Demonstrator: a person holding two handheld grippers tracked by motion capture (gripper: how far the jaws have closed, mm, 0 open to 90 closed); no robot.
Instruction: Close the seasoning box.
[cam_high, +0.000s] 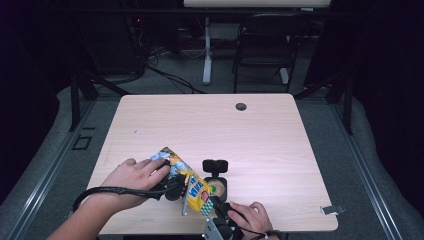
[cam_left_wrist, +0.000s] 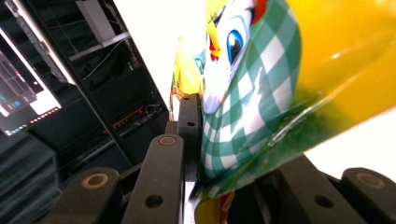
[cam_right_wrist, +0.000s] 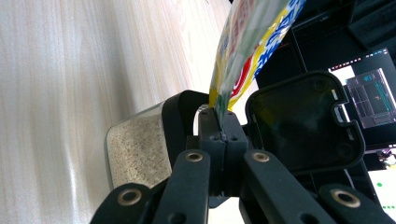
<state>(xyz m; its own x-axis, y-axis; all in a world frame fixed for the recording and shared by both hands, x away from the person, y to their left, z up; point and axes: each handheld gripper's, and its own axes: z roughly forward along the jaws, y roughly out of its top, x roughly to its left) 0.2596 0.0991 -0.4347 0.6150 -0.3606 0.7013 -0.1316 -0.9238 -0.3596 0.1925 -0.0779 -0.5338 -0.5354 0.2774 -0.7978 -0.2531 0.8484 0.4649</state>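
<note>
A yellow snack bag (cam_high: 196, 191) with a cartoon chick and green checks is held up over the table's front edge between both grippers. My left gripper (cam_high: 176, 186) is shut on its upper left part; in the left gripper view the bag (cam_left_wrist: 261, 93) sits between the jaws and hides the right one. My right gripper (cam_high: 216, 205) is shut on the bag's lower corner, and its jaws (cam_right_wrist: 222, 122) pinch the bag's thin edge (cam_right_wrist: 243, 51). Just behind stands a small black container (cam_high: 219, 187) of pale grains (cam_right_wrist: 135, 151) with its hinged lid (cam_right_wrist: 303, 121) open.
The light wooden table (cam_high: 225, 130) has a cable hole (cam_high: 241, 106) near its far edge and a small metal clip (cam_high: 332, 209) at the front right corner. A black chair (cam_high: 265, 47) and a white desk leg (cam_high: 207, 55) stand beyond it.
</note>
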